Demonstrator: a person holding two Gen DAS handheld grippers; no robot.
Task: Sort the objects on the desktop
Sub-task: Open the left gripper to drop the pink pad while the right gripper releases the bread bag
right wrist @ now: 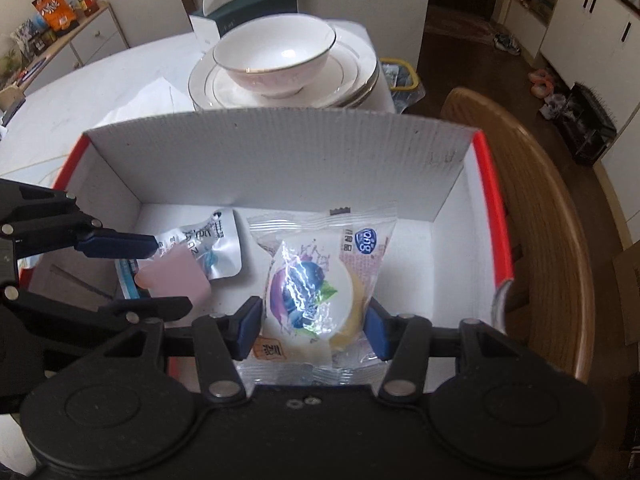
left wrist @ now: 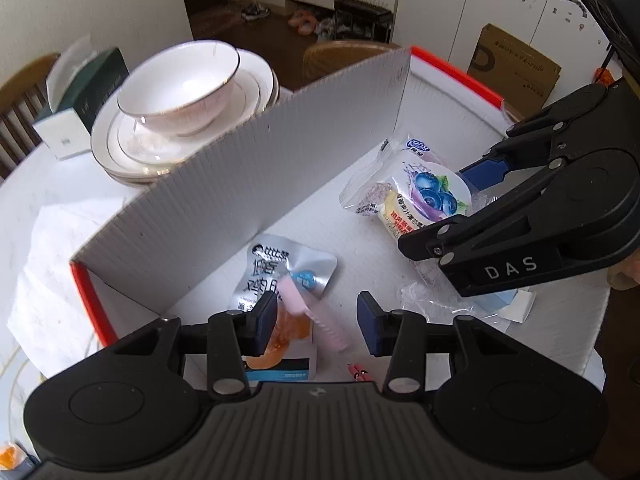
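A white corrugated box with red edges (left wrist: 248, 184) (right wrist: 280, 152) holds the sorted items. My left gripper (left wrist: 316, 326) is open over the box, a pink comb (left wrist: 316, 316) lying between its fingers on a silver snack pouch (left wrist: 280, 272). The comb (right wrist: 176, 276) and pouch (right wrist: 216, 248) also show in the right wrist view. My right gripper (right wrist: 312, 330) has its blue pads against both sides of a blueberry pastry packet (right wrist: 316, 292), which also shows in the left wrist view (left wrist: 420, 196), low inside the box.
A white bowl (left wrist: 180, 84) (right wrist: 276, 56) sits on stacked plates (left wrist: 120, 148) behind the box. A dark green and white carton (left wrist: 84, 104) stands to the left. A wooden chair (right wrist: 540, 208) is at the box's right. A clear wrapper (left wrist: 436, 300) lies in the box.
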